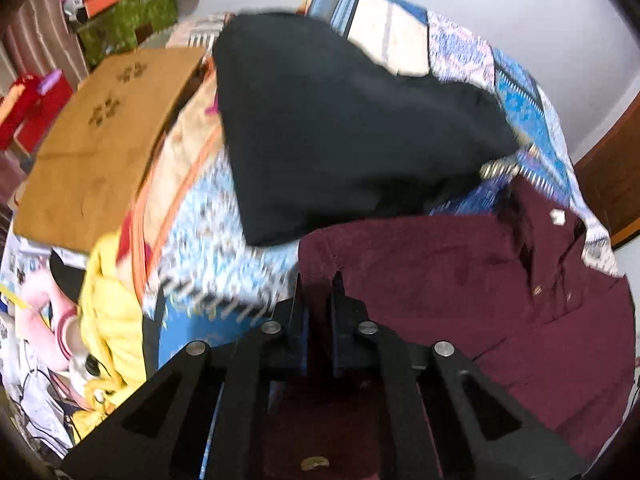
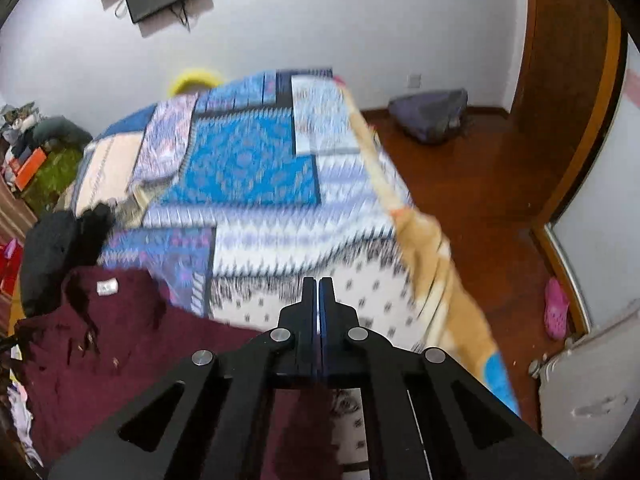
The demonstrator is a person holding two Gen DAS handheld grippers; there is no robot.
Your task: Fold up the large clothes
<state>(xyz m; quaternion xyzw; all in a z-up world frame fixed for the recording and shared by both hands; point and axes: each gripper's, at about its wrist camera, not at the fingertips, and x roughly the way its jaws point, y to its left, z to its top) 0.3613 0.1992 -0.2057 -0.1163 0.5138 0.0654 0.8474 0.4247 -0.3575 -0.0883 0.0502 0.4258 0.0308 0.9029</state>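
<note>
A maroon button shirt [image 1: 460,280] lies spread on the patterned blue bedspread [image 1: 208,240], collar to the far right. My left gripper [image 1: 320,284] is shut on the shirt's near left edge, with cloth pinched between the fingers. In the right wrist view the same shirt [image 2: 120,340] lies at lower left with its white label up. My right gripper [image 2: 319,292] is shut with the fingers pressed together above the bedspread [image 2: 280,200]; maroon cloth shows under its base, but whether it holds it is unclear.
A black garment [image 1: 340,128] is heaped beyond the shirt. A cardboard box [image 1: 100,140] and yellow clothing [image 1: 112,320] lie at left. In the right wrist view a wooden floor [image 2: 480,184], a bag [image 2: 432,114] and a pink shoe [image 2: 556,312] are right of the bed.
</note>
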